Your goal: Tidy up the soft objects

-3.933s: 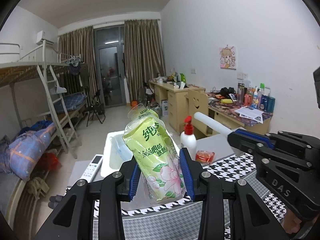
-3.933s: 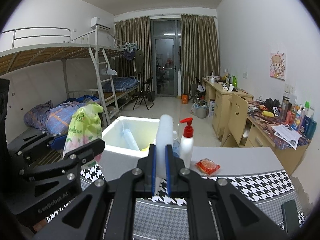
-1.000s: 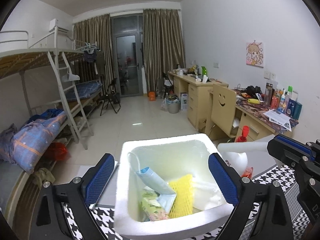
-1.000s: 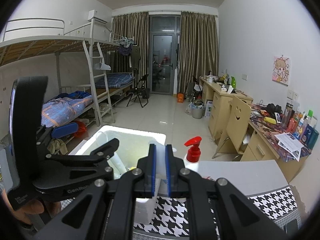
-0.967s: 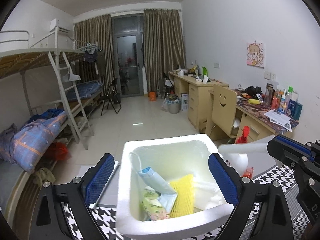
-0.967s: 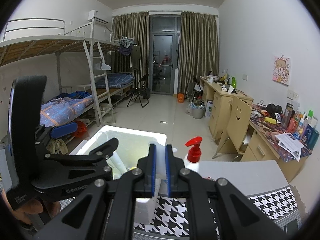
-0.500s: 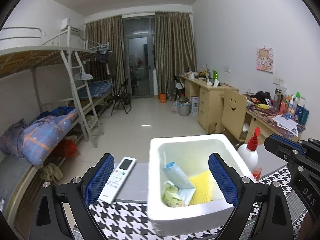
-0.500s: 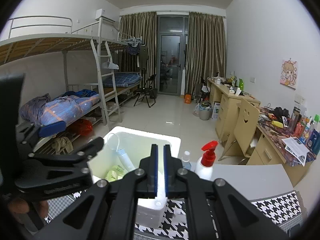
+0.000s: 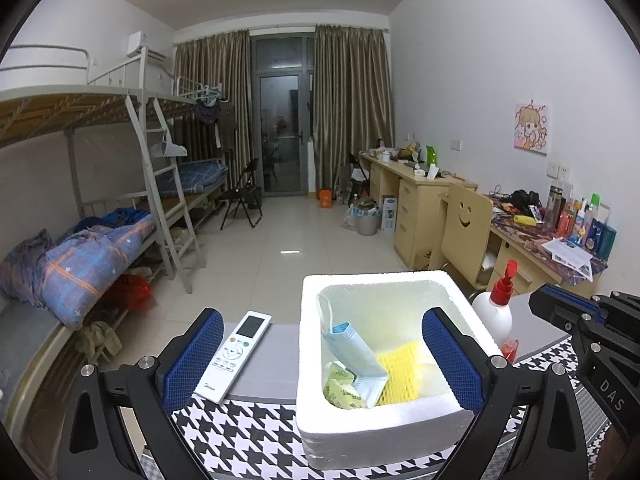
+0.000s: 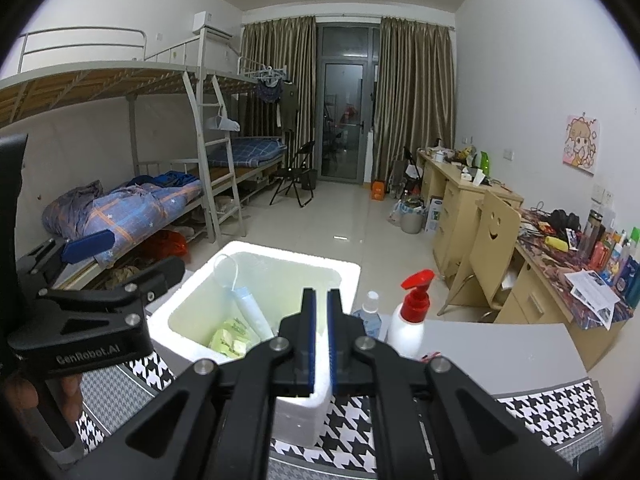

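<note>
Left tongs [image 9: 320, 360] released, spread wide, empty. Right tongs [image 10: 321, 344] clenched on the near rim of the foam box [image 9: 360, 424]. Inside, between the left tongs: face mask [image 9: 352, 348], green pouch [image 9: 340, 390], yellow foam net [image 9: 400, 372].

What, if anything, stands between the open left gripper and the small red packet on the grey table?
The white foam box fills the space ahead of the left gripper. The small red packet lies beyond the box's right wall, at the foot of the white pump bottle with the red head.
</note>
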A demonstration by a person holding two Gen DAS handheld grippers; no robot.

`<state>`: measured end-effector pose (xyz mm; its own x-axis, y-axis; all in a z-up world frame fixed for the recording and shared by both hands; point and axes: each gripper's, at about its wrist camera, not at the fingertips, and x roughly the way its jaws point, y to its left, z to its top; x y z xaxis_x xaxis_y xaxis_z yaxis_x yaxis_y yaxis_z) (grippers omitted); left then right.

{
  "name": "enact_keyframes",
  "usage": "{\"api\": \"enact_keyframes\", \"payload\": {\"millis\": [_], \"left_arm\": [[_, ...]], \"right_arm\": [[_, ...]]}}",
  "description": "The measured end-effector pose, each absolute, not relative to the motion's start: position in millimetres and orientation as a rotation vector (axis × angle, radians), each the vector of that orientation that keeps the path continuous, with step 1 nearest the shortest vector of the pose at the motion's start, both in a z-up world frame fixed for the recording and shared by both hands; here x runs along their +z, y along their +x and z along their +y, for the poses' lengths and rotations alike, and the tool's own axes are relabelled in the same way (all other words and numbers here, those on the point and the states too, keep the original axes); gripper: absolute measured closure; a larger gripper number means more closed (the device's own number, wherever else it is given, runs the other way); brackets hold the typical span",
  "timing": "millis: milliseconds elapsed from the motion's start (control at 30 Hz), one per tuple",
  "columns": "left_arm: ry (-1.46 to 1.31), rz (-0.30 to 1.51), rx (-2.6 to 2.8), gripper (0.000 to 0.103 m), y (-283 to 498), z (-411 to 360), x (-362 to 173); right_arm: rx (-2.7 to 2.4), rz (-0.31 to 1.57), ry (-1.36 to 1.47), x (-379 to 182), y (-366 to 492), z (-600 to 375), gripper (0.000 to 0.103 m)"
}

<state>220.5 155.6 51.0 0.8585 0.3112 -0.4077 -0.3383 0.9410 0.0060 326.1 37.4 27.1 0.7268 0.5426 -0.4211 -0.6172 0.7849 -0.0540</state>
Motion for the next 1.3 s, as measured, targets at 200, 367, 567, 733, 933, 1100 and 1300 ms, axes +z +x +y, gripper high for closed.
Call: {"api": "enact_keyframes", "payload": {"millis": [200, 367, 567, 733, 933, 1100, 1300], "left_arm": [[-0.065, 0.418, 0.354, 0.003, 216, 159, 51], [-0.064, 0.416, 0.362, 0.003, 213, 160, 52], [-0.066, 0.417, 0.363, 0.002, 212, 157, 53], [-0.064, 0.415, 0.367, 0.002, 208, 156, 52], [-0.067, 0.413, 0.366, 0.002, 197, 152, 48], [-0.07, 0.4, 0.365, 0.002, 185, 149, 47], [-0.069, 0.384, 0.36, 0.001, 170, 141, 46]], "right_arm": [[0.66, 0.428, -0.203, 21, 329, 35, 0.085], [0.658, 0.444, -0.202, 13, 336, 23, 0.07], [0.648, 0.446, -0.192, 5, 340, 7, 0.042], [0.645, 0.466, -0.205, -9, 345, -8, 0.042], [0.646, 0.516, -0.232, -34, 358, -24, 0.042], [0.663, 0.578, -0.223, -58, 375, -33, 0.042], [0.709, 0.626, -0.265, -79, 385, -34, 0.042]]}}
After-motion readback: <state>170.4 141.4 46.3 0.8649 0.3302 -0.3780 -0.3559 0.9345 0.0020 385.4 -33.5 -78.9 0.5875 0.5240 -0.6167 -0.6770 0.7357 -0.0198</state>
